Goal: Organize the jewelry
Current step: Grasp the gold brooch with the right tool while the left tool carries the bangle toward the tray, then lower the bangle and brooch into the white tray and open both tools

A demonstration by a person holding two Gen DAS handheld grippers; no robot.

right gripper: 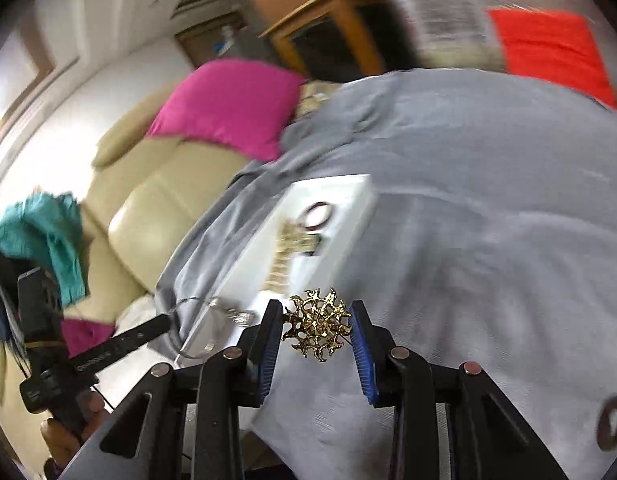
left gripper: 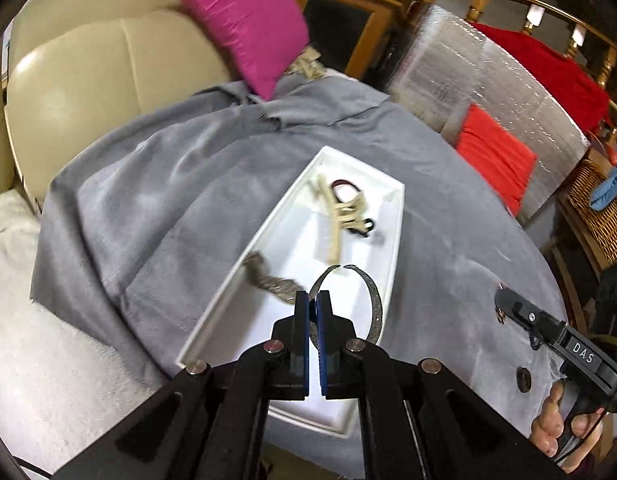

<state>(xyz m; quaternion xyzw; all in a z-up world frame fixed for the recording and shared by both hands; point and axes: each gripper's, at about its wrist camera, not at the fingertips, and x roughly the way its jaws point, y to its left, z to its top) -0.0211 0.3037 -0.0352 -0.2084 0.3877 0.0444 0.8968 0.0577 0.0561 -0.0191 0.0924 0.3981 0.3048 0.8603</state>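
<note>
A tray (left gripper: 392,248) lies on a cloth (left gripper: 156,208) spread over the tabletop — chains (left gripper: 340,210) sit in its far end, a bangle (left gripper: 370,292) at its near end. A ring (left gripper: 523,379) lies on the cloth right of the tray — a sofa (left gripper: 92,76) stands behind.

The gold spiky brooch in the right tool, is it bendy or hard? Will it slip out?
The gold brooch probably stays stiff: it keeps its shape between the right tool's pads. Its thin lacy spikes might bend or snag the grey cloth. Pinched only by its tips, it could twist loose.
</note>
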